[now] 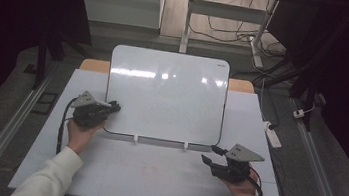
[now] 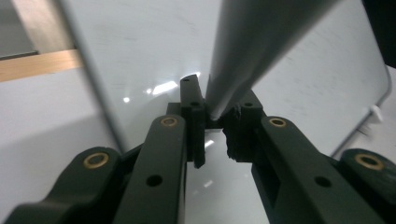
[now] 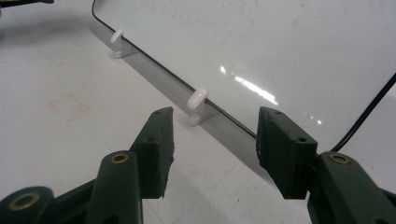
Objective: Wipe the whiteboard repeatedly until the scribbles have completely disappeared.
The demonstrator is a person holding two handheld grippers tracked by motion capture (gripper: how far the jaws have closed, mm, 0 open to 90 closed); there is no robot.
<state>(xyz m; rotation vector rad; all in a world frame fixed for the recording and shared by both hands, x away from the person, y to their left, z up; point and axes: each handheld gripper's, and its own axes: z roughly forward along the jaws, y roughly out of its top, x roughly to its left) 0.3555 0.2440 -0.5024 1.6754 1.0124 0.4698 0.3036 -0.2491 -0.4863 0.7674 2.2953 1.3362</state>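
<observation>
High view – left hand-held gripper (image 1: 113,105) clamps whiteboard (image 1: 167,95) edge – right hand-held gripper (image 1: 211,154) gapes wide

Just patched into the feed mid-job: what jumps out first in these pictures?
The glossy white rectangular whiteboard propped on two small white plastic feet at mid-table catches the eye first. The left claw sits at its left edge, shut on a grey rod-like thing. The right claw rests open near the board's lower right corner.

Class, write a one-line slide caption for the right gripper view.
Open right tool hovers before the glossy white rectangular whiteboard, near its small white plastic support clip.
</observation>
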